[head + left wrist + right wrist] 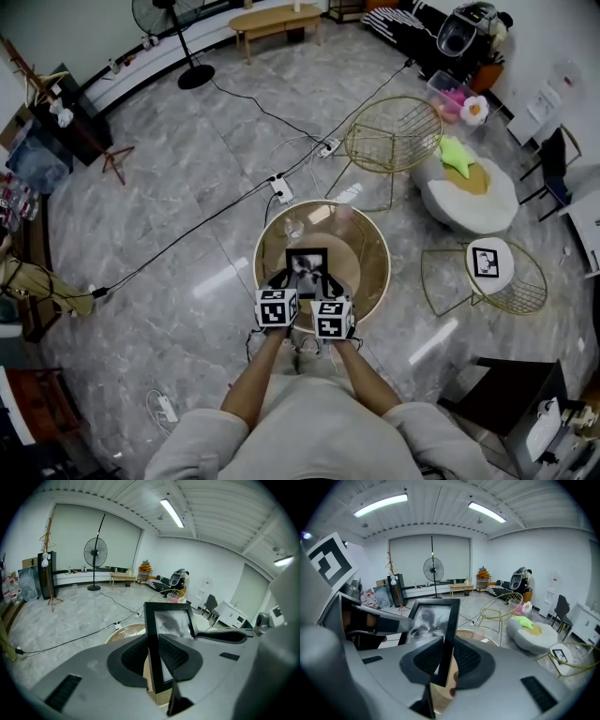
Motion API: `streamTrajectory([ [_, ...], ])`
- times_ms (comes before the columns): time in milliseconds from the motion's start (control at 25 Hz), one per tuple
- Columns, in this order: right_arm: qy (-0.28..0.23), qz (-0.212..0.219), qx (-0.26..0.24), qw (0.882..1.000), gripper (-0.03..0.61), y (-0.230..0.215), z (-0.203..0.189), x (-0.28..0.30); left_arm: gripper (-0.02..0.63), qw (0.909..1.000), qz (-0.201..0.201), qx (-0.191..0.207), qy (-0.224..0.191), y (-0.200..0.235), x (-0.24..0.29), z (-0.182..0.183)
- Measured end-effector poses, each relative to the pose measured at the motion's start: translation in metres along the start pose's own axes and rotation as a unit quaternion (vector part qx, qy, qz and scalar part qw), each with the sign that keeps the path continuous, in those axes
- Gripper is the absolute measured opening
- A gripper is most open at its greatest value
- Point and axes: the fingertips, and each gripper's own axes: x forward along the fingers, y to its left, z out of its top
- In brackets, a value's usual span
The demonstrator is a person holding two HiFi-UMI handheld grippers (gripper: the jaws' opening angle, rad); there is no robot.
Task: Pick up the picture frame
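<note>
A black picture frame (307, 266) with a grey photo hangs above the round gold-rimmed table (373, 246), held between both grippers. My left gripper (285, 280) is shut on the frame's left edge. In the left gripper view that black edge (152, 639) stands upright between the ribbed pads (136, 656), and the table (125, 632) lies below. My right gripper (329, 283) is shut on the right edge. In the right gripper view that edge (449, 630) is clamped between the pads (466, 658). The frame's folded stand hangs beneath it.
A gold wire chair (394, 134) and a white pouf (469, 195) stand behind the table on the right. A small wire side table (491, 264) carries another frame. Cables and a power strip (281, 190) cross the marble floor. A dark cabinet (511, 394) is at lower right.
</note>
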Motion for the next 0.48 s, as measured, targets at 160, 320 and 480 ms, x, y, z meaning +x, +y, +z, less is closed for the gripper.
streamTrajectory([
  [160, -0.017, -0.004, -0.011, 1.000, 0.071, 0.001, 0.014, -0.012, 0.074, 0.9999, -0.005, 0.002, -0.009, -0.004, -0.011, 0.011],
  [320, -0.029, -0.007, -0.012, 0.999, 0.071, 0.000, 0.024, -0.021, 0.074, 0.9997, -0.005, 0.011, -0.020, -0.009, -0.019, 0.020],
  [480, -0.037, -0.009, -0.016, 0.999, 0.071, -0.001, 0.028, -0.031, 0.074, 0.9995, -0.005, 0.014, -0.028, -0.015, -0.028, 0.024],
])
